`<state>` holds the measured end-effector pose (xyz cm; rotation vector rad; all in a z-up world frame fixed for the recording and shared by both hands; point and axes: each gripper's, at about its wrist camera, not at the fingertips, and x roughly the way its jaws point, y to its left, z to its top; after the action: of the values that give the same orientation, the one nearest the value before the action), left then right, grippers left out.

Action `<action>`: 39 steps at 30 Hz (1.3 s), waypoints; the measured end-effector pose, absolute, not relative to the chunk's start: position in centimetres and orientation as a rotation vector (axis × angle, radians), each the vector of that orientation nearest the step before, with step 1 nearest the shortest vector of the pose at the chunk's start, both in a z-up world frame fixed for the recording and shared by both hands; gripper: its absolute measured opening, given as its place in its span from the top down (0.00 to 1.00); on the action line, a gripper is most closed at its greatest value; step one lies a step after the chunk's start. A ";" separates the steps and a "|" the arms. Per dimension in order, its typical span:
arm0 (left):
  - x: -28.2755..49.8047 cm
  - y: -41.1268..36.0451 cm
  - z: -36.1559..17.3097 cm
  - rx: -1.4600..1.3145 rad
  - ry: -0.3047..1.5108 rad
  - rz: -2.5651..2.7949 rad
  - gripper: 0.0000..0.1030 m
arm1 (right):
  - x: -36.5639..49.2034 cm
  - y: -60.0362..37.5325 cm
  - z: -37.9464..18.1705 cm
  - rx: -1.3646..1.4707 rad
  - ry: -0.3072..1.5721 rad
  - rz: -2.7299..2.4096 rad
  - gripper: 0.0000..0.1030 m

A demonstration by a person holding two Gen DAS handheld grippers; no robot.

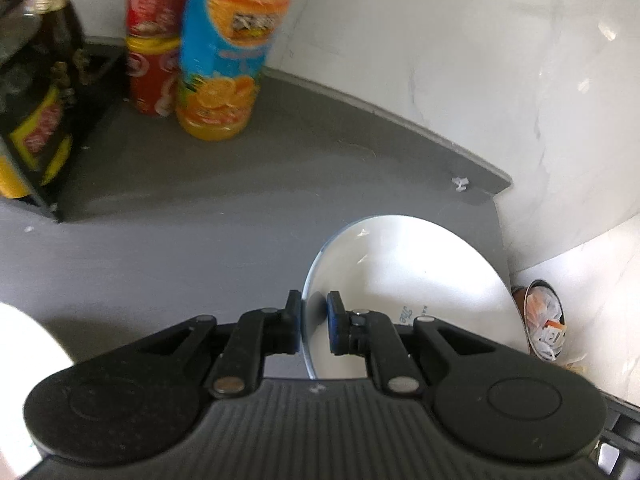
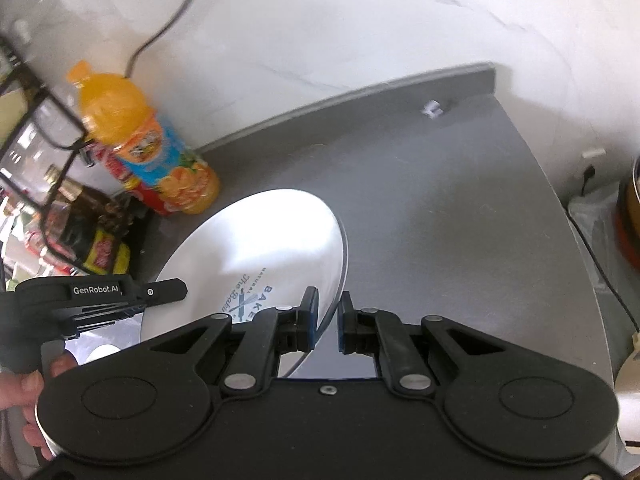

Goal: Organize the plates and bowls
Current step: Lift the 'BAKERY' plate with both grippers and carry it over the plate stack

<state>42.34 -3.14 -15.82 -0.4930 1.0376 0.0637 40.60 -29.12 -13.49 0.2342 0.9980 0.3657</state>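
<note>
Left wrist view: we pinch the white plate (image 1: 408,276) by its rim in our left gripper (image 1: 313,322), lifted above the grey surface (image 1: 180,208) near its right edge. Right gripper (image 2: 328,322) clamps the opposite rim. We judge it mid-carry; next comes a level set-down. Only the right wrist view shows the plate's bakery logo clearly.

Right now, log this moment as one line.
left gripper: shut on plate rim | right gripper: straddles plate rim, gap on one side | plate: tilted above counter | juice bottle: upright by wall
</note>
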 end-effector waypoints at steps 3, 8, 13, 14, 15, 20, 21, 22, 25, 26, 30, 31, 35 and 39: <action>40.4 -1.8 -14.8 -0.506 1.010 0.075 0.89 | 39.4 -27.7 -12.5 0.218 0.980 0.393 0.91; 37.0 0.7 -13.6 -0.533 0.972 0.118 0.89 | 37.5 -24.9 -11.5 0.188 0.969 0.442 0.91; 33.6 3.3 -12.9 -0.551 0.952 0.156 0.89 | 35.0 -22.7 -11.1 0.179 0.963 0.485 0.91; 32.9 3.7 -12.8 -0.553 0.947 0.162 0.90 | 34.5 -22.3 -11.0 0.175 0.961 0.490 0.91; 32.1 4.2 -12.7 -0.555 0.944 0.169 0.89 | 33.9 -21.9 -11.0 0.174 0.959 0.496 0.91; 28.5 5.8 -11.9 -0.552 0.926 0.199 0.90 | 31.1 -20.5 -10.7 0.180 0.958 0.524 0.91; 27.7 6.2 -11.8 -0.552 0.925 0.203 0.90 | 30.5 -20.2 -10.6 0.178 0.959 0.531 0.91; 26.9 6.5 -11.7 -0.549 0.924 0.206 0.90 | 29.9 -19.8 -10.6 0.175 0.960 0.539 0.91; 24.8 7.5 -11.4 -0.553 0.920 0.222 0.90 | 28.5 -18.8 -10.5 0.177 0.964 0.557 0.91; 24.1 7.9 -11.3 -0.554 0.917 0.227 0.90 | 28.1 -18.5 -10.5 0.178 0.965 0.561 0.91; 21.8 9.3 -11.4 -0.566 0.921 0.250 0.90 | 26.6 -16.7 -10.9 0.150 0.978 0.571 0.91; 21.3 9.7 -11.6 -0.570 0.923 0.257 0.90 | 26.4 -16.4 -11.0 0.149 0.980 0.572 0.91; 20.0 11.2 -12.2 -0.601 0.931 0.262 0.90 | 25.8 -15.3 -11.5 0.149 0.983 0.572 0.91; 19.5 12.5 -12.9 -0.618 0.938 0.260 0.90 | 25.5 -14.1 -11.8 0.141 0.985 0.571 0.91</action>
<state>19.49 12.55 -12.86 -0.6183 0.9381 0.2599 25.46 -14.08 -11.83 0.1406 0.9853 0.5711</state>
